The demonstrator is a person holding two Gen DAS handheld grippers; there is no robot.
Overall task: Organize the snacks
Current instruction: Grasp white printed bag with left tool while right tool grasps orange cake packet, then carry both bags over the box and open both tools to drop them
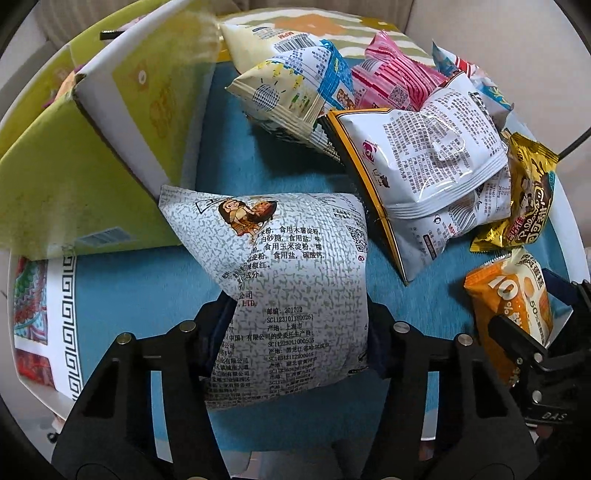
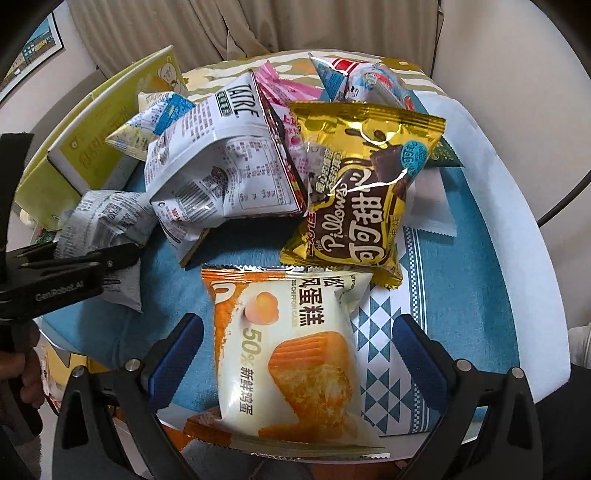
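Observation:
My left gripper [image 1: 299, 325] is shut on a grey speckled snack bag [image 1: 284, 280] and holds it above the blue tablecloth, beside the open yellow-green box [image 1: 74, 173]. It also shows at the left of the right wrist view [image 2: 107, 258]. My right gripper [image 2: 295, 350] is open around an orange-and-white chiffon cake pack [image 2: 295, 354] lying on the table; the blue pads [image 2: 173, 354] stand apart from its sides. A pile of snack bags lies behind: a white printed bag [image 1: 421, 155], a gold Pillows bag [image 2: 362, 188], a pink bag [image 1: 391, 77].
The round table [image 2: 472, 236] has a blue cloth with white patterned edging. The box stands at the table's left, with a patterned flap [image 1: 33, 317] below it. A curtain [image 2: 184, 29] hangs behind. A dark cable [image 2: 569, 199] runs at the right.

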